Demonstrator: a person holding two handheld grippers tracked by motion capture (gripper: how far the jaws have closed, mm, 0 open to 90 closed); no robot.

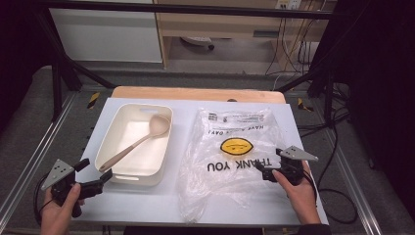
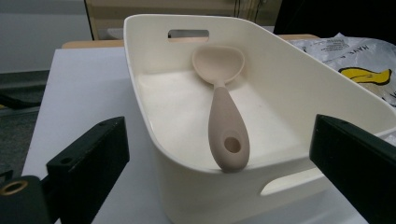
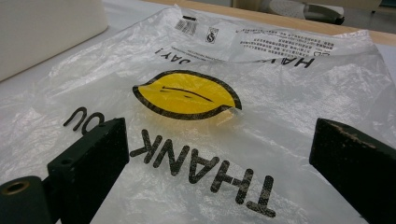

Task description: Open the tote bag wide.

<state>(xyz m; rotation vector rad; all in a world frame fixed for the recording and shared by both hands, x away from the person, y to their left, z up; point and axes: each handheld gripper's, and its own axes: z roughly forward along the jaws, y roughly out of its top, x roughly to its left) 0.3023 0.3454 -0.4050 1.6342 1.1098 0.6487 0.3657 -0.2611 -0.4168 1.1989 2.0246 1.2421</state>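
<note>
Spoon (image 2: 223,122) beige, slanted in cream bin (image 2: 289,79); bag (image 3: 299,121) clear, crinkled. Left gripper (image 1: 95,176) and right gripper (image 1: 268,165) jaws apart, empty.

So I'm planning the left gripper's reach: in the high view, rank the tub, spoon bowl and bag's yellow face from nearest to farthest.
1. Tub, its near wall just right of the left gripper.
2. Spoon bowl, at the tub's far end.
3. Yellow face, on the bag, farthest right.

Open claw (image 2: 219,163) before cream tub (image 2: 299,98), beige spoon (image 2: 223,121) inside, handle on near rim
</note>
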